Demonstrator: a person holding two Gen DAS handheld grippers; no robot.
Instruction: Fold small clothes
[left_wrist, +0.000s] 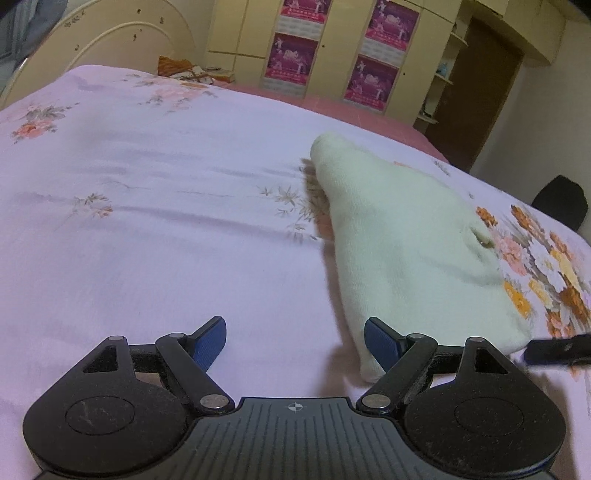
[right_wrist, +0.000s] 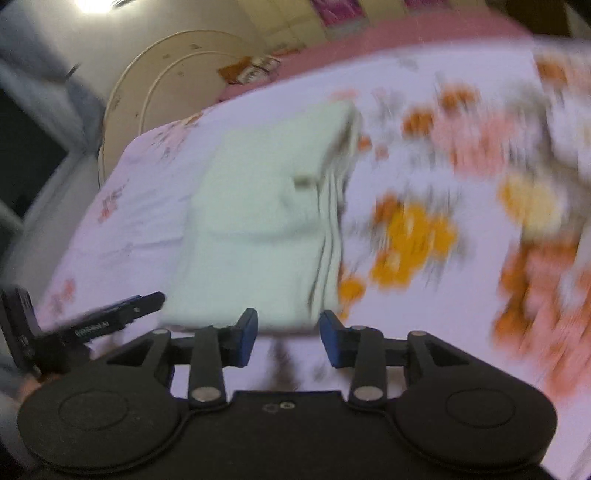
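A pale cream garment (left_wrist: 406, 243) lies folded into a thick stack on the floral bedsheet (left_wrist: 147, 221). In the right wrist view the garment (right_wrist: 258, 229) sits just ahead of my fingers, its layered edges on the right side. My left gripper (left_wrist: 295, 343) is open and empty, just left of the garment's near corner. My right gripper (right_wrist: 288, 338) is open and empty, close to the garment's near edge. The right wrist view is blurred by motion. The left gripper's finger shows in the right wrist view (right_wrist: 122, 310), and the right gripper's finger shows in the left wrist view (left_wrist: 554, 350).
The bed has a cream headboard (left_wrist: 122, 40) at the far left. A folded orange patterned cloth (left_wrist: 184, 68) lies at the far edge. Cream wardrobes with purple posters (left_wrist: 332, 48) stand behind. A dark chair (left_wrist: 561, 203) stands beside the bed at the right.
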